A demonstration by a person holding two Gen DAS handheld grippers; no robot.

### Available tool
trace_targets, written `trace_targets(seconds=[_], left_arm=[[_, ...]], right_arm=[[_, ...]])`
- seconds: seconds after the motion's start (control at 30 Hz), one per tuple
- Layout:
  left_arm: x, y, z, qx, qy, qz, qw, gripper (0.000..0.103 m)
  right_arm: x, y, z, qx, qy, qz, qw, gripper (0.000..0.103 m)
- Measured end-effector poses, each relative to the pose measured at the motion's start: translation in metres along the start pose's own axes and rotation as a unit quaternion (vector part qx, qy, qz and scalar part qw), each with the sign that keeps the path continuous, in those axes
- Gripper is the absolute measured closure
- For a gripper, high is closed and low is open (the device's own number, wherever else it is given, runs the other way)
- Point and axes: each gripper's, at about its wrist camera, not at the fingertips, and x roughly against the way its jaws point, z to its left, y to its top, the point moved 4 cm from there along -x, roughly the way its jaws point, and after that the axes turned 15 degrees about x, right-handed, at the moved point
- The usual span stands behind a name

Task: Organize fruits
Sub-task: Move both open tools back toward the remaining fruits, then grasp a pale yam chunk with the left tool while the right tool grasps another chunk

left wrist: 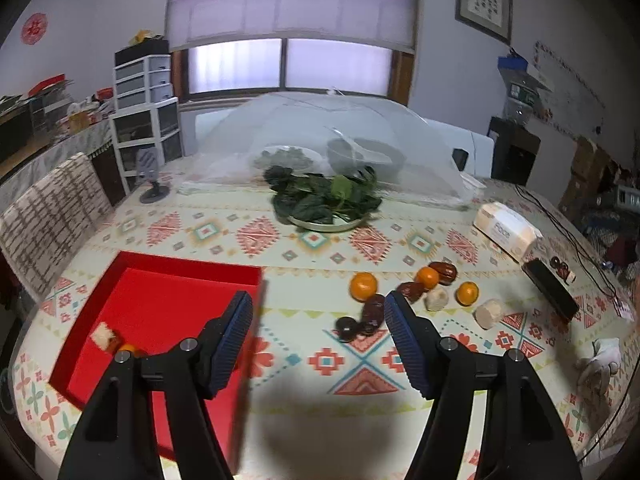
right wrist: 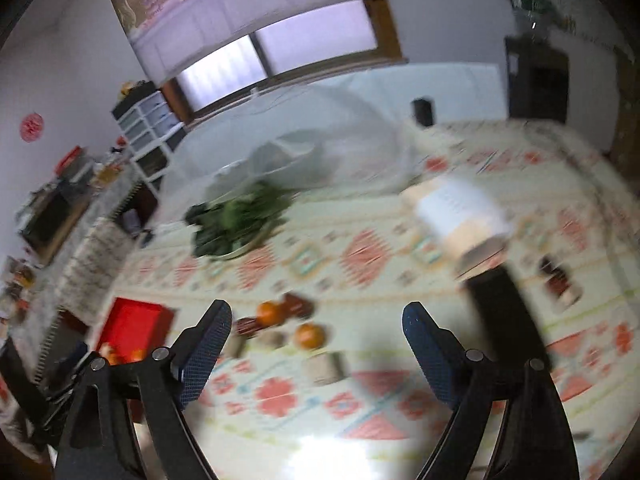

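Observation:
A red box (left wrist: 160,312) lies on the patterned tablecloth at the left; a pale cut piece (left wrist: 103,335) and an orange (left wrist: 129,349) lie in its near corner. Three oranges (left wrist: 363,286) (left wrist: 427,277) (left wrist: 467,293), dark red dates (left wrist: 412,290) and pale cut pieces (left wrist: 487,313) lie loose right of the box. My left gripper (left wrist: 318,306) is open and empty, above the box's right wall. My right gripper (right wrist: 317,316) is open and empty above the table, with oranges (right wrist: 309,336) and a pale piece (right wrist: 325,367) between its fingers. The right wrist view is blurred.
A plate of green leaves (left wrist: 326,200) sits mid-table before a clear mesh food cover (left wrist: 320,136). A white tissue pack (left wrist: 506,230) and a black remote (left wrist: 550,294) lie at the right. A chair (left wrist: 48,216) stands at the left edge.

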Motion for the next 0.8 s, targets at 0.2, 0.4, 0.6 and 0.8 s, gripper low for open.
trace_targets(seconds=[0.2, 0.4, 0.6, 0.8], left_arm=[[-0.032, -0.014, -0.016, -0.001, -0.005, 0.037, 0.9993, 0.035], [-0.058, -0.028, -0.024, -0.011, -0.003, 0.066, 0.9978, 0.035], [-0.081, -0.044, -0.042, -0.032, -0.023, 0.097, 0.9945, 0.035], [-0.104, -0.053, -0.068, -0.06, -0.052, 0.114, 0.9903, 0.035]], right_arm=[[-0.008, -0.01, 0.006, 0.049, 0.002, -0.004, 0.999, 0.008], [-0.063, -0.06, 0.029, 0.061, 0.05, 0.038, 0.996, 0.008], [-0.089, -0.084, 0.04, 0.047, 0.088, 0.047, 0.994, 0.008], [-0.103, -0.094, 0.046, 0.036, 0.072, 0.05, 0.995, 0.008]])
